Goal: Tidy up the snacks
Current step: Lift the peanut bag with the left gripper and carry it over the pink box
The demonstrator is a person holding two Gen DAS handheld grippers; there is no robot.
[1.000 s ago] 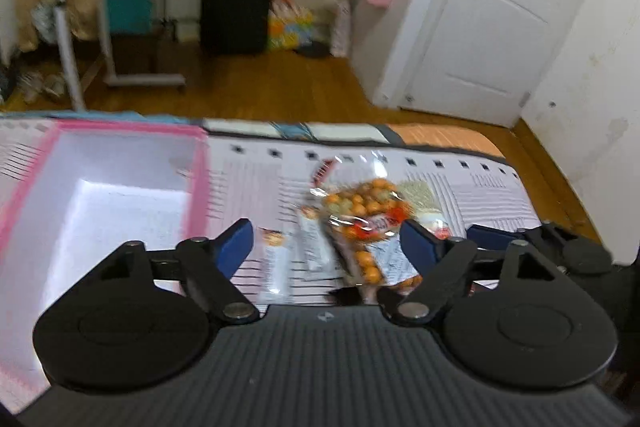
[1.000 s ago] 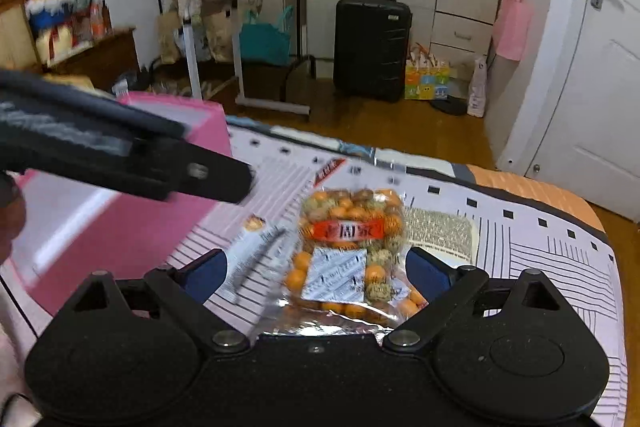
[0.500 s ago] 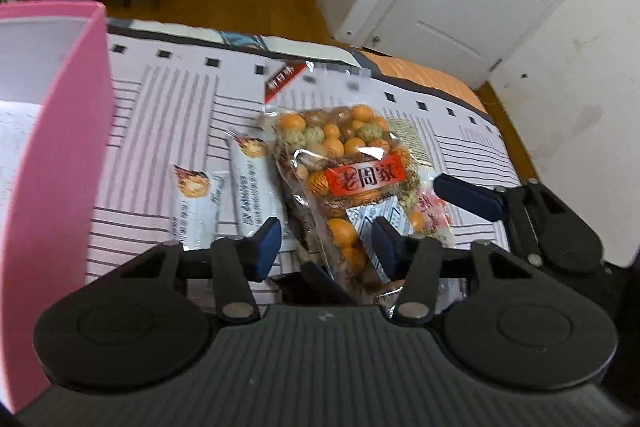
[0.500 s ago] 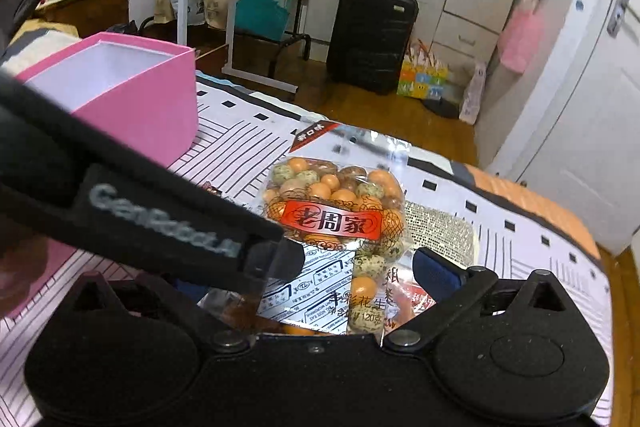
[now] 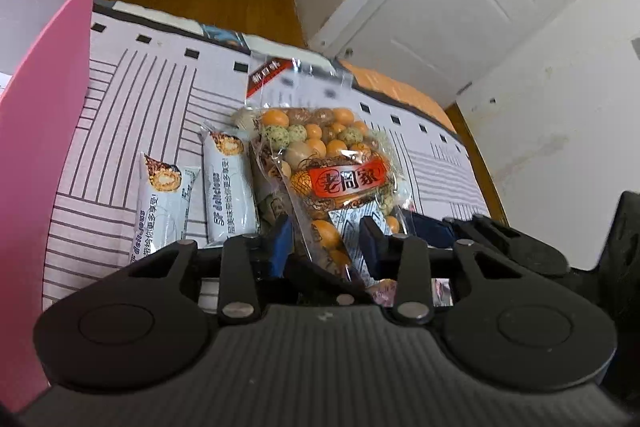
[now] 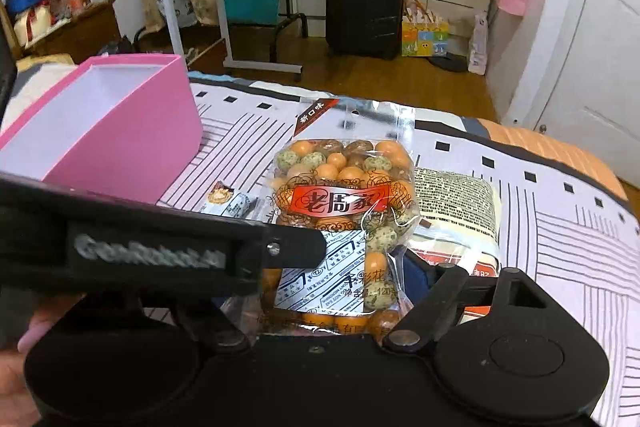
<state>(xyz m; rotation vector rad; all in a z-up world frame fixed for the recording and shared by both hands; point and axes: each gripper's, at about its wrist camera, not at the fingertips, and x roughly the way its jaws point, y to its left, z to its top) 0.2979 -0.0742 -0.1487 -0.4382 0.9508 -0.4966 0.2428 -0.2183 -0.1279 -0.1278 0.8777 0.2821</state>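
A: Going left to right, what lies on the bed (image 5: 132, 99)?

B: A pink box (image 5: 44, 115) with a white inside, open at the top. Then two white snack bars (image 5: 164, 203) lying side by side, each printed with "delicious" and a round pastry picture. Then one clear bag of coated nuts (image 5: 324, 163), orange, green-speckled and brown balls, with a red label in Chinese characters, a red corner tab and a white sticker low down reading "120". Under its right edge a further flat packet (image 6: 456, 203) with dense print shows.

A: And the left tongs (image 5: 326, 247)?

B: Their jaws have just been closing; the blue pads (image 5: 282, 243) now sit against both sides of the bag's lower end, gripping it.

A: The right tongs (image 6: 340, 279)?

B: Also closing, around the same bag from its near end. One blue pad (image 6: 416, 277) shows beside the bag; the other is hidden behind the left tongs, so I cannot tell if they press.
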